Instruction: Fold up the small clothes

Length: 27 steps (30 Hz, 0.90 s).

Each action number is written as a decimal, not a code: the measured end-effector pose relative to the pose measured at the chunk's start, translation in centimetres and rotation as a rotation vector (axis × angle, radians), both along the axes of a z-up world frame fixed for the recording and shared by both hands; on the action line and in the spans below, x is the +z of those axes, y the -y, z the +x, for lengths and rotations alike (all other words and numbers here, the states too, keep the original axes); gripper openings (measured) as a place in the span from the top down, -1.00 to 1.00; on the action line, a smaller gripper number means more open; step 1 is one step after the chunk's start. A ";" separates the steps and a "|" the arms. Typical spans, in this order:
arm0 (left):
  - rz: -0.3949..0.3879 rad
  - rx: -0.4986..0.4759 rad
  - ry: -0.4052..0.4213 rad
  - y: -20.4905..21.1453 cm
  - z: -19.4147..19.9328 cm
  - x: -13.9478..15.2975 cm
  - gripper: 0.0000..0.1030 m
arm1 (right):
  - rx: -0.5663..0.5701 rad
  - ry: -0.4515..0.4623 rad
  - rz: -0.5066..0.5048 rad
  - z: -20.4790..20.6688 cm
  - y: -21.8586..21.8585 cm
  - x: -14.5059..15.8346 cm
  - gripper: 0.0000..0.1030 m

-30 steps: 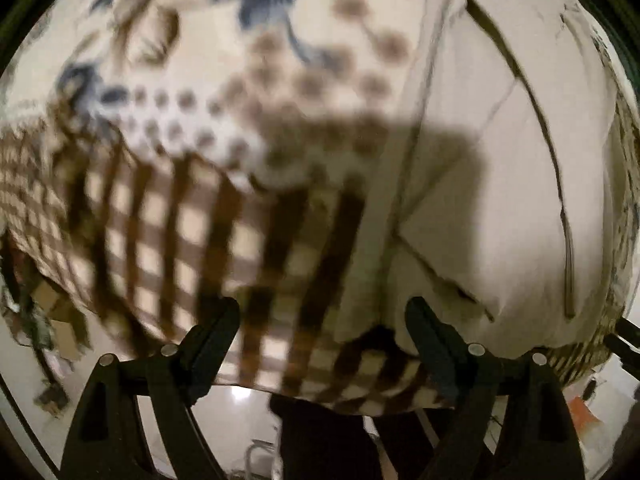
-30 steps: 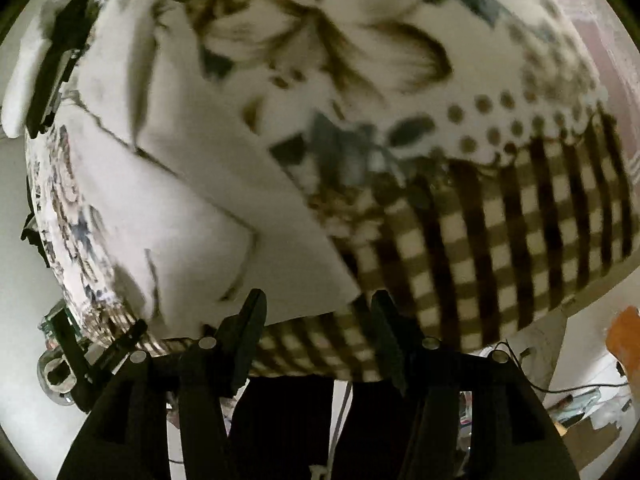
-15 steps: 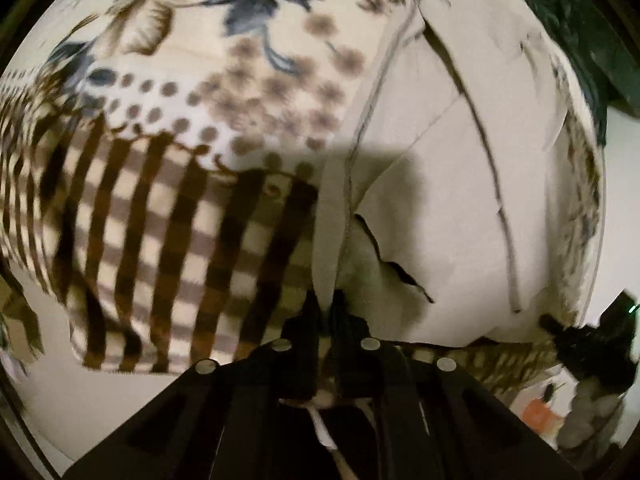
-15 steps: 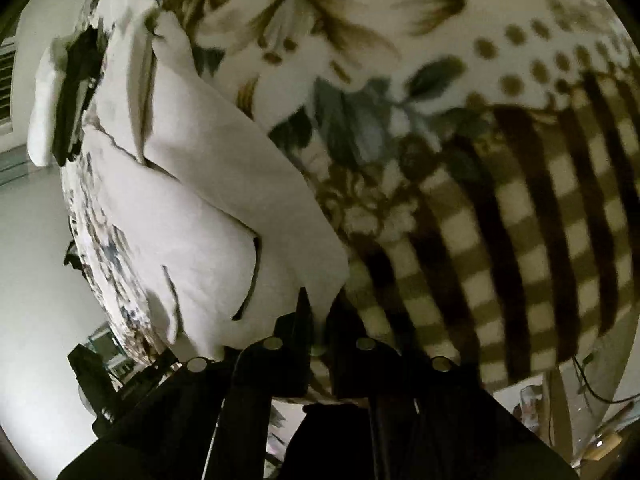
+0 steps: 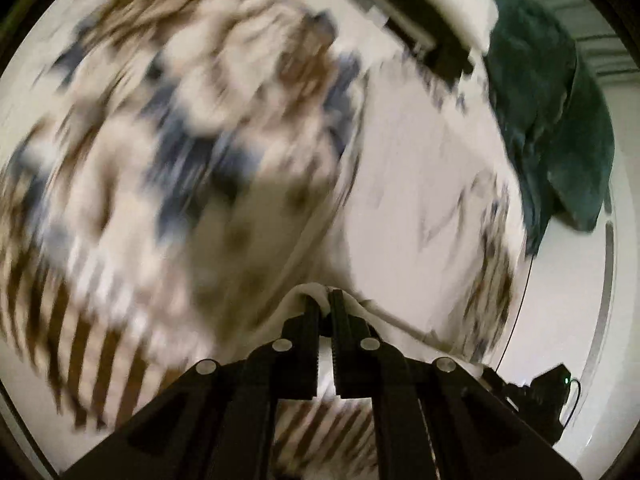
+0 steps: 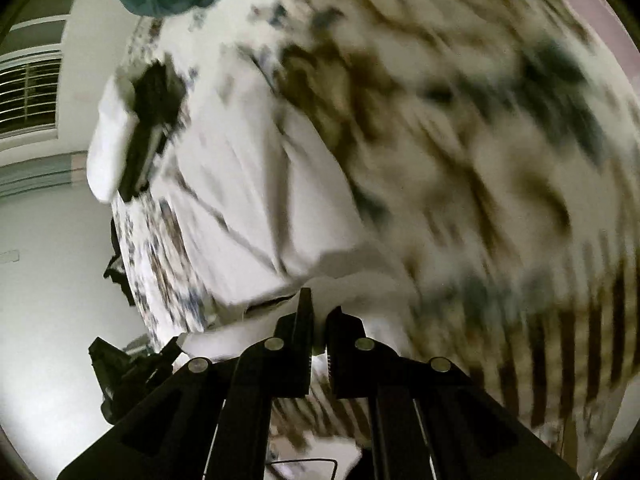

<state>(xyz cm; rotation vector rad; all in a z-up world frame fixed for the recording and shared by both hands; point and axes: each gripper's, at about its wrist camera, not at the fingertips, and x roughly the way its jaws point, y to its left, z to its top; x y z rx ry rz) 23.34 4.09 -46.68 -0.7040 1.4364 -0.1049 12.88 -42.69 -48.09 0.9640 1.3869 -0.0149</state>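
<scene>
Left gripper [image 5: 324, 300] and right gripper [image 6: 318, 308] are each clamped on an edge of the white garment [image 5: 420, 184], where a second ago both stood open. The hem at 6 o'clock is now lifted off the patterned bedspread [image 5: 168, 148]; a fold toward 12 o'clock is judged under way.

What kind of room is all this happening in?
Probably a bedroom at home: a floral-and-checked patterned bedspread fills both views, a window with slatted blinds sits in a plain white wall, and a white garment lies on the spread.
</scene>
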 end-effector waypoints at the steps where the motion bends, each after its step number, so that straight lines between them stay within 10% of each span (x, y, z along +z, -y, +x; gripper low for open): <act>1: -0.014 -0.007 0.005 0.4 2.6 -0.6 0.93 | -0.008 0.018 -0.016 2.4 0.3 0.0 0.88; 5: -0.041 0.030 0.014 -0.4 6.5 -1.9 0.90 | -0.035 0.042 -0.007 8.2 1.7 -0.9 0.77; 7: -0.089 0.054 0.024 -1.4 6.6 -2.0 0.77 | -0.005 0.069 -0.031 8.9 2.1 -0.1 0.32; 10: -0.081 0.080 0.054 -3.0 5.2 -1.9 -0.32 | 0.064 0.099 -0.132 8.3 1.9 0.7 -0.02; 11: -0.075 0.090 0.064 -3.2 4.6 -2.1 -0.32 | 0.087 0.095 -0.152 8.0 1.6 0.4 -0.02; 18: 0.104 -0.147 0.032 2.1 5.5 -5.6 -0.27 | 0.218 0.010 -0.201 9.8 -0.4 -4.6 -0.02; 20: 0.141 -0.202 0.057 3.8 6.1 -6.1 0.23 | 0.227 -0.004 -0.207 10.4 -0.9 -5.6 0.03; 21: 0.148 -0.227 0.058 4.6 6.4 -6.5 0.92 | 0.222 0.009 -0.232 10.7 -1.3 -5.7 0.48; 22: 0.158 -0.234 0.051 4.9 6.7 -6.7 0.91 | 0.217 0.015 -0.253 10.8 -1.5 -5.5 0.90; 27: 0.175 -0.202 0.080 3.8 7.3 -5.9 0.92 | 0.173 0.107 -0.338 11.1 -1.9 -2.0 0.91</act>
